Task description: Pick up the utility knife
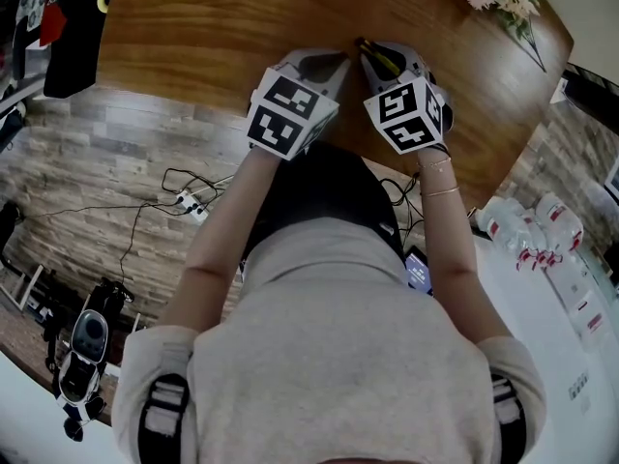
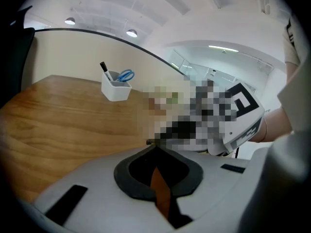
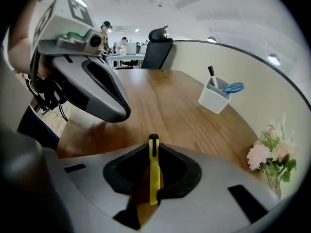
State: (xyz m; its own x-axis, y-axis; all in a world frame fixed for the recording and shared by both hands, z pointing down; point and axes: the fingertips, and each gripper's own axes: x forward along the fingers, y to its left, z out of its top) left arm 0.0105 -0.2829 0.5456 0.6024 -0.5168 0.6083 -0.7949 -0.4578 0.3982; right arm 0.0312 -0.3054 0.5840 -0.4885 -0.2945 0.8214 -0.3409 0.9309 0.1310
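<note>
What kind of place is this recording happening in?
Probably an open-plan office: a large wooden table, a black swivel chair at its far end, a white desk organiser holding scissors, and people at desks beyond.

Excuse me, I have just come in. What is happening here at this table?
A person works at a brown wooden table with a two-jaw gripper in each hand. The right gripper is closed on a slim yellow utility knife, held edgewise between its pads. The left gripper is beside it, jaws together, with nothing in them. Whether the knife has left the table I cannot tell. A white pen holder stands further away.
</note>
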